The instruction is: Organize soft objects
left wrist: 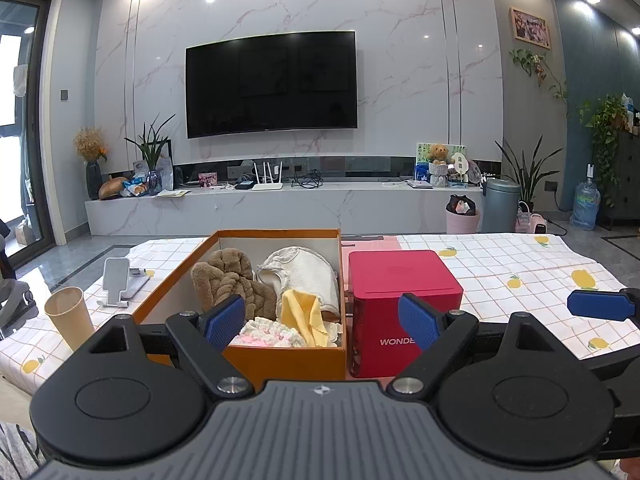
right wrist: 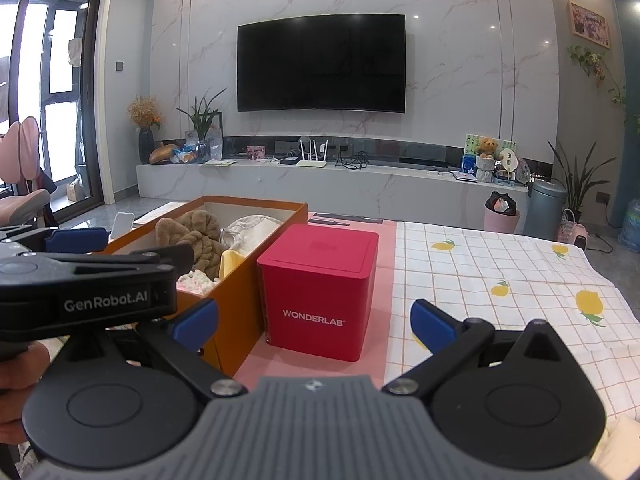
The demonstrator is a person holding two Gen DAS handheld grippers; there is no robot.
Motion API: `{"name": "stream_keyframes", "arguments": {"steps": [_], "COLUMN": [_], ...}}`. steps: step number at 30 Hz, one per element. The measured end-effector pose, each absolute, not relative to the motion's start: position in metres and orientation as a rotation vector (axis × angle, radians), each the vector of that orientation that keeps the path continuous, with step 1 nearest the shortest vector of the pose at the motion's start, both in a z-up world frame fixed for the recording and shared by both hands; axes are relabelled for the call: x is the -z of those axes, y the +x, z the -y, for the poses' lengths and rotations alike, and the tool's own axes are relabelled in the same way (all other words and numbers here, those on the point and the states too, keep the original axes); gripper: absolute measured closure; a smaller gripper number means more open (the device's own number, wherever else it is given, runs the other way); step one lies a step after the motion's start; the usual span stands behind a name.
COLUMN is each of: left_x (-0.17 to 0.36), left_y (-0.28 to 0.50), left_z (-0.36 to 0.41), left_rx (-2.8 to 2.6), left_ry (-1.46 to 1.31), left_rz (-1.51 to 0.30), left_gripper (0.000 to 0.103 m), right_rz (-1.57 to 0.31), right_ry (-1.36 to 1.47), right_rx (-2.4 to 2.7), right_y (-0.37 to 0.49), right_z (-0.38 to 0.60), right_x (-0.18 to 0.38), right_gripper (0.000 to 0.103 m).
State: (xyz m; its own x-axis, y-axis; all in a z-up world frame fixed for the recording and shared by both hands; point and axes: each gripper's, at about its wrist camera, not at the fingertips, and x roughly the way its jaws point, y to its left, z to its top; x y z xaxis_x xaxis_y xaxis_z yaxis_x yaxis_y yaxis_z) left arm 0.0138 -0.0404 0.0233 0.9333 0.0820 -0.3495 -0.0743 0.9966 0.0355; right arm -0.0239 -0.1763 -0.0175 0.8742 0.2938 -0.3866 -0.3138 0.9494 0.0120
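While both tools hover above the near edge of the table, the left gripper [left wrist: 322, 318] has its jaws spread wide with nothing between the 2 blue pads [left wrist: 225, 320]. The right gripper [right wrist: 314, 320] is likewise released and empty, its fingers apart in front of the red box [right wrist: 320, 292].

Just beyond the left gripper stands an orange box [left wrist: 288, 360], open at the top. Inside it lie the soft things: a brown plush piece [left wrist: 232, 280] at the left, a white cloth item [left wrist: 304, 270] at the right rear, a yellow cloth [left wrist: 302, 312] draped in front of that, and a pink-and-white knitted piece [left wrist: 268, 334] at the near end. They lie packed together and touch one another.

The red box, marked WONDERLAB, stands just beside the orange box on its right, on a pink mat [right wrist: 384, 248]. Right of the mat spreads a checked tablecloth [left wrist: 520, 264] printed with lemons.

Left of the orange box stand a tan paper cup [left wrist: 68, 316] and a white phone stand [left wrist: 120, 280].

Past the table, a low marble console [left wrist: 280, 204] runs under a dark wall-mounted television [left wrist: 272, 84].
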Motion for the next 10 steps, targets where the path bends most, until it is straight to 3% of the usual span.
{"name": "stream_keyframes", "arguments": {"steps": [10], "left_x": [-0.0226], "left_y": [0.0127], "left_z": [0.0411], "left_rx": [-0.079], "left_ry": [0.022], "left_rz": [-0.361], "left_gripper": [0.002], "right_rz": [-0.402], "right_ry": [-0.054], "right_rx": [-0.322], "right_y": [-0.0225], "right_z": [0.1749], "right_x": [0.0177], "right_gripper": [0.003]}}
